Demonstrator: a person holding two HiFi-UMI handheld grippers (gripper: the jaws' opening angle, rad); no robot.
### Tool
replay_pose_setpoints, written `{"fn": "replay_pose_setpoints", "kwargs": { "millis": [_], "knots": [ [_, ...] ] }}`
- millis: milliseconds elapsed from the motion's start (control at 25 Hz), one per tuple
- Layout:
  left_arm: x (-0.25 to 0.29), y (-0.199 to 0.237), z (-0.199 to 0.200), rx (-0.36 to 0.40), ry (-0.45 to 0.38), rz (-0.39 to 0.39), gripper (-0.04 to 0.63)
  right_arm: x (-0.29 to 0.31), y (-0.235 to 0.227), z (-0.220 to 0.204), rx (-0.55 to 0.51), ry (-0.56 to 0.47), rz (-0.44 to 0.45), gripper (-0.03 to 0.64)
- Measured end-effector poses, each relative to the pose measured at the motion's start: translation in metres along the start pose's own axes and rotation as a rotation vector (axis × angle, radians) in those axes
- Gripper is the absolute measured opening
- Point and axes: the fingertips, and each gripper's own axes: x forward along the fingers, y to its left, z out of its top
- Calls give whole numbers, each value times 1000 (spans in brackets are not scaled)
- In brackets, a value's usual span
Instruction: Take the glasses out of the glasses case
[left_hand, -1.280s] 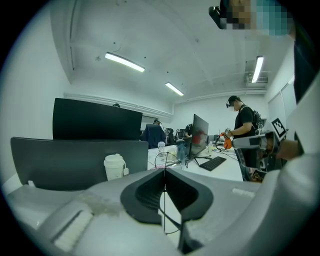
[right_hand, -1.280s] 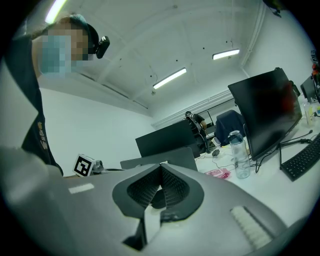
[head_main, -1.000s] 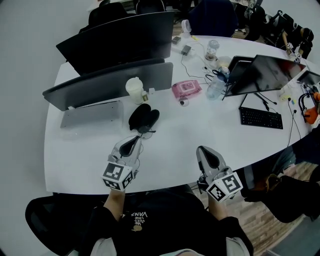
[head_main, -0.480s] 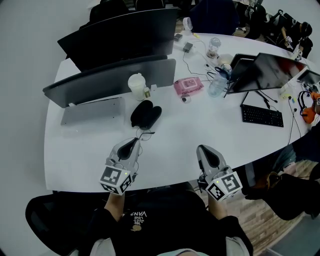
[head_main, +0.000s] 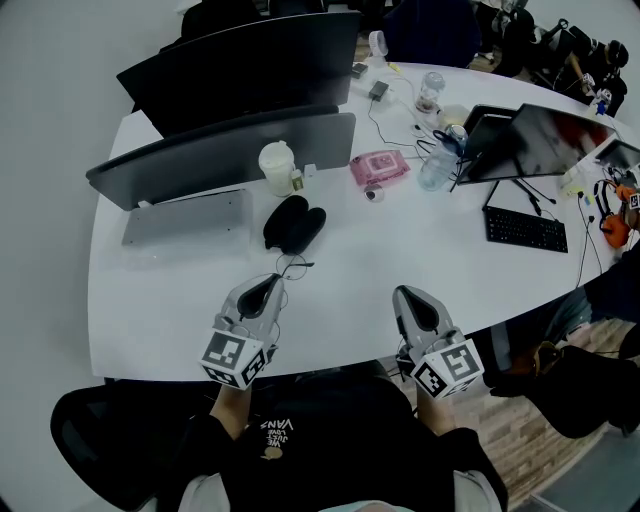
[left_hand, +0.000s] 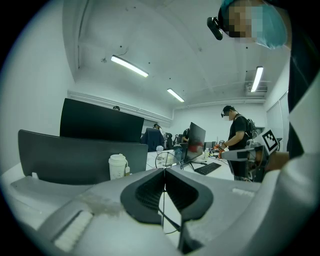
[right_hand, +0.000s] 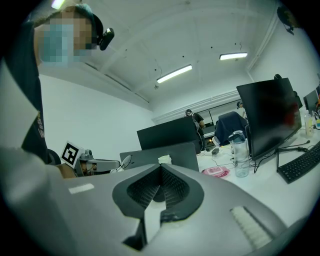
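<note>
While both grippers hang over the near edge of the white table (head_main: 350, 262), each is held from below by a hand of the person in a black top. On the left side, the left gripper (head_main: 272, 283) points away toward the case. Its jaws are clenched on a thin wire arm of the glasses (head_main: 291, 267), and its own view shows the pads (left_hand: 150, 189) pressed together with that wire running down between them and a round lens rim (left_hand: 165, 159) standing just past the tips. From the head view I cannot tell whether the frame rests on the table or is lifted off it. On the right side, the right gripper (head_main: 410, 298) is well apart from the left one. Its jaws are closed on each other with nothing between them.

Just beyond the glasses, and apart from them, lies the black case (head_main: 293, 222), open in two halves. Behind it stands a white cup (head_main: 276, 167) with a lid, close to the grey back of a monitor (head_main: 230, 150). To the right of the cup lie a pink pack (head_main: 379, 167) and a clear bottle (head_main: 433, 172). A keyboard (head_main: 524, 229) sits at the right side, and a black monitor (head_main: 240, 75) stands at the far edge
</note>
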Motion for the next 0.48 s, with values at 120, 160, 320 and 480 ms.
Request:
{"fn": "replay_pose_setpoints", "kwargs": {
  "millis": [120,160,320,480],
  "knots": [
    [-1,0,0,-2,0,0,9,1,1,1,-4,2,0,0],
    [-1,0,0,-3,0,1,9,1,1,1,-6,2,0,0],
    [0,2,-2,-5,1,5,9,3,1,0,-11,6,0,0],
    [0,4,-3,-7,3,9,9,5,0,0,-13,8,1,0]
  ]
}}
